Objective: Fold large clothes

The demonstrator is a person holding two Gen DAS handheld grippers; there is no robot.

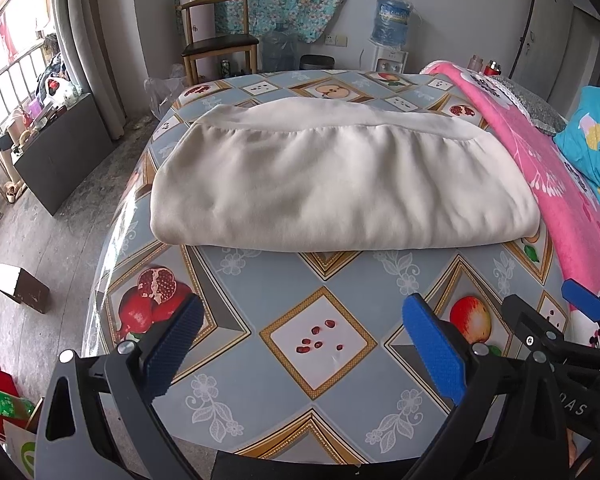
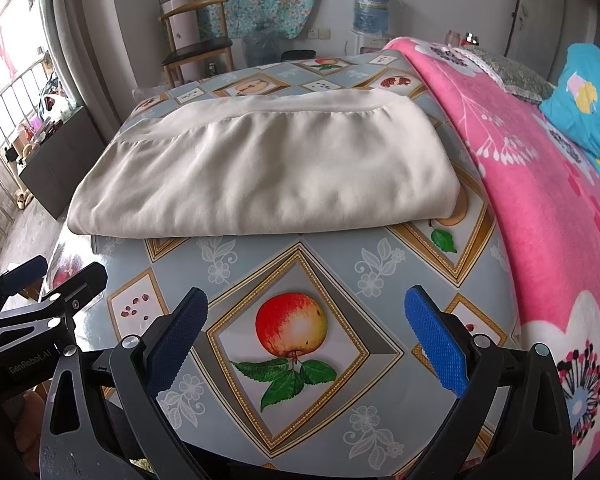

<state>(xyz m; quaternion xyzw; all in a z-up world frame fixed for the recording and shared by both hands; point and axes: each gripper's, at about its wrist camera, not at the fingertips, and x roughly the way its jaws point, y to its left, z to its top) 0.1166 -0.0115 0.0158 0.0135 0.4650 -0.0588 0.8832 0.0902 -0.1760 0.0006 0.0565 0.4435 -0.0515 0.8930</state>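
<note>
A cream garment (image 1: pixel 332 176) lies folded in a thick rectangle on the fruit-patterned tablecloth (image 1: pixel 320 360), with its banded hem along the far side. It also shows in the right wrist view (image 2: pixel 268 172). My left gripper (image 1: pixel 304 352) is open and empty, hovering over the near part of the table, apart from the garment. My right gripper (image 2: pixel 308 344) is open and empty too, beside the left one, which shows at the left edge (image 2: pixel 40 292) of the right wrist view. The right gripper's fingers (image 1: pixel 584 298) show at the right of the left wrist view.
A pink flowered blanket (image 2: pixel 540 184) and a blue pillow (image 2: pixel 588 96) lie along the table's right side. A wooden chair (image 1: pixel 216 40), water bottles (image 1: pixel 392 20) and a dispenser stand by the far wall. A cardboard box (image 1: pixel 20 288) is on the floor at left.
</note>
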